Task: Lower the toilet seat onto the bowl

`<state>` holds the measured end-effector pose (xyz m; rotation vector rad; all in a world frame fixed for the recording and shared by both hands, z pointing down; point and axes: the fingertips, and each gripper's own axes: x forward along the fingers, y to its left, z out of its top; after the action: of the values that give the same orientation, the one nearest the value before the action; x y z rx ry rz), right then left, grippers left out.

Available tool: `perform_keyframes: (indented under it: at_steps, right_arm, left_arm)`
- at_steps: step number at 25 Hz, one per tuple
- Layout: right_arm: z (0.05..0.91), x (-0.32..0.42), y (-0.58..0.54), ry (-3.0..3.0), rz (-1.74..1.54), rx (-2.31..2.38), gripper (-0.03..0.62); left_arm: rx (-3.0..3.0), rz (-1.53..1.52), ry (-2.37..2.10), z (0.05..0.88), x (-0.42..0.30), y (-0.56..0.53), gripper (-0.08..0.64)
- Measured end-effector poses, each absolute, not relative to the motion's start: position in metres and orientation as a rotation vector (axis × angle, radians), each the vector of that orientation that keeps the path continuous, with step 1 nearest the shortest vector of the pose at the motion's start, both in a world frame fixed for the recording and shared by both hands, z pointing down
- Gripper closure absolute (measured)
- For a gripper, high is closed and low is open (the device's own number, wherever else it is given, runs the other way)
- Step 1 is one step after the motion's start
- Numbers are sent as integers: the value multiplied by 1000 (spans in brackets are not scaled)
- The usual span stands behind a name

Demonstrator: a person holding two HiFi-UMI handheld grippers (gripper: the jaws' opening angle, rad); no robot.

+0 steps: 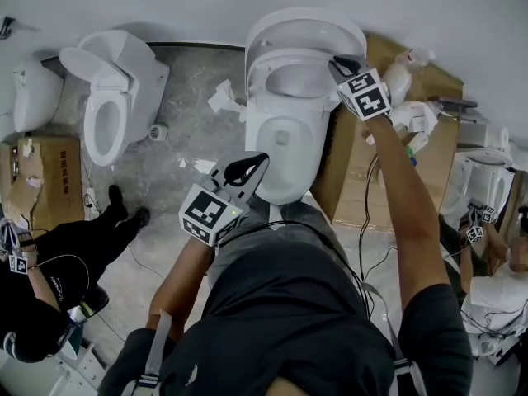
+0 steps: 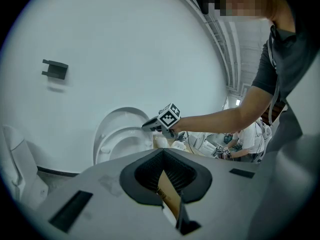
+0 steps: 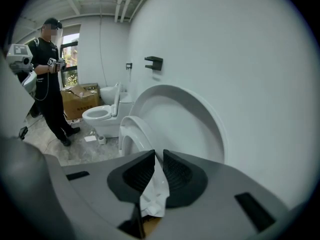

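Right arm outstretched; my right claw (image 1: 339, 62) gripped the toilet seat (image 3: 134, 134) rim, 2 o'clock of bowl (image 1: 285, 180). Left claw (image 1: 257, 162) clenched, empty.

Right gripper (image 1: 341, 63): you're reaching it out on a straight arm, with its tips meeting the right rim of the toilet seat (image 1: 260, 77).
Toilet seat: it's standing partly raised, between the upright lid (image 1: 305, 30) and the bowl (image 1: 285, 151).
Left gripper (image 1: 257, 162): you're holding it low, near the bowl's front edge.
Left of the bowl: a second toilet (image 1: 111, 97) is standing with its lid open, and paper scraps (image 1: 224, 97) are lying between the two.
Right of the bowl: cardboard boxes (image 1: 384, 180) are sitting just beside it.
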<state>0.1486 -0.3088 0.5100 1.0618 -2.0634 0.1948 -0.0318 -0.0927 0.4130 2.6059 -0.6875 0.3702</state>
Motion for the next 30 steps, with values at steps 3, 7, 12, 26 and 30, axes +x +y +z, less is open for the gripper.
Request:
perform_keyframes:
  at_steps: [3,7,12,26,30]
  right_arm:
    - [511,149,-305,-2055,222,1070,541]
    - [507,147,-294,-2055,220,1066,548]
    - [505,143,-273,-2067,232,1074,548]
    - [504,131,-220,-2085,268,1102,548]
    - [503,126,-209,-2101,273,1122,548]
  left_arm:
    - [2615,368,-682,412,-28,-95,555]
    - [2606,360,-696,411,-31,-99,555]
    - [2600,367,-713,415,-40,-97,555]
    - [2588,380,-714,424,-41,-94,555]
    - [2579,378,-703,429,-38,-95,555]
